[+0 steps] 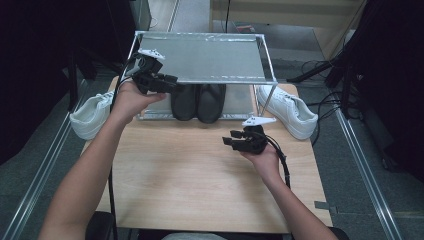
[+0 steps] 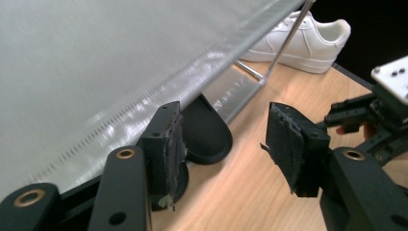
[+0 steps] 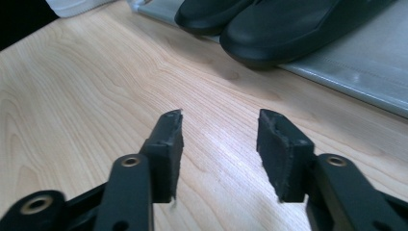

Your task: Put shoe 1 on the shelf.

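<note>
We've got a pair of black shoes (image 1: 198, 101) sitting side by side on the lower shelf of a two-tier metal rack with silver mesh shelves (image 1: 200, 56), toes pointing out over the light wooden table (image 1: 200, 175). Our left gripper (image 1: 172, 83) is up by the rack's front left corner, just beside the left black shoe, jaws spread apart with nothing in them. Our right gripper (image 1: 228, 140) hovers over the table in front of the shoes, also released and empty. One white sneaker (image 1: 91, 113) lies left of the rack, another white sneaker (image 1: 287, 110) on its right.
</note>
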### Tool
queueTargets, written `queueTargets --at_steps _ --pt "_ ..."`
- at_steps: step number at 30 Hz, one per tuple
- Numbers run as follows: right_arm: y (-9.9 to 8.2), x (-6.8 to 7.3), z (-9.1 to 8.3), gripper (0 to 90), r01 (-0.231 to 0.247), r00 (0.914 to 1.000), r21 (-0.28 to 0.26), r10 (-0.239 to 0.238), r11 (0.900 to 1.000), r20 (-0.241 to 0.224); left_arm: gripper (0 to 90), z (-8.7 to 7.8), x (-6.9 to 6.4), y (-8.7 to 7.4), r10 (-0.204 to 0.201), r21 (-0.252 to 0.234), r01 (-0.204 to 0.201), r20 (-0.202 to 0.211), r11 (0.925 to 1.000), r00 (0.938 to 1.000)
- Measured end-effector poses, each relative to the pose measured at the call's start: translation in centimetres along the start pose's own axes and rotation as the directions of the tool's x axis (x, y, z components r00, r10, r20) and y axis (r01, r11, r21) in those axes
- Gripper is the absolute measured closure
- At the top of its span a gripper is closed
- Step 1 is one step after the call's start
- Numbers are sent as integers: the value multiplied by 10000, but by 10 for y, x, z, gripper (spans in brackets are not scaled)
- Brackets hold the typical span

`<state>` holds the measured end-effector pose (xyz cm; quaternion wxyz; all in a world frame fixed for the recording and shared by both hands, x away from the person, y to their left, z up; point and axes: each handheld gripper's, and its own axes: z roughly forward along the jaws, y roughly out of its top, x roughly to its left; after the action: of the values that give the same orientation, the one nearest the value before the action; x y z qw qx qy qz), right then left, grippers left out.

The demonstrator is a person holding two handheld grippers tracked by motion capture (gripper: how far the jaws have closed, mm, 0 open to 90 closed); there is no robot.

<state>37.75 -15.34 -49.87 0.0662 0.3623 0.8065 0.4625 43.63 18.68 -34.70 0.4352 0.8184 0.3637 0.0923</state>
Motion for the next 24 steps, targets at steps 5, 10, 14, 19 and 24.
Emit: queueTargets --at_steps 5,10,14,19,24 --pt "-2 1 -12 477 -187 9998 -132 185 9997 -107 435 5 -2 -15 -49 128 44 374 9999 9993" --pt "-5 2 -23 453 -158 9998 -180 156 9997 -119 396 7 -10 -28 274 43 -277 532 9996 9982" --pt "-8 4 -31 441 -127 9998 -200 125 9997 -126 389 8 -15 -38 333 107 -341 688 9994 9971" --pt "-15 6 -41 429 -134 9998 -279 130 9995 -147 371 8 -17 -54 62 28 -64 869 10000 9962" --pt "-22 6 -49 419 -151 9998 -178 148 9997 -143 370 8 -17 -66 152 -296 -128 841 9995 9963"
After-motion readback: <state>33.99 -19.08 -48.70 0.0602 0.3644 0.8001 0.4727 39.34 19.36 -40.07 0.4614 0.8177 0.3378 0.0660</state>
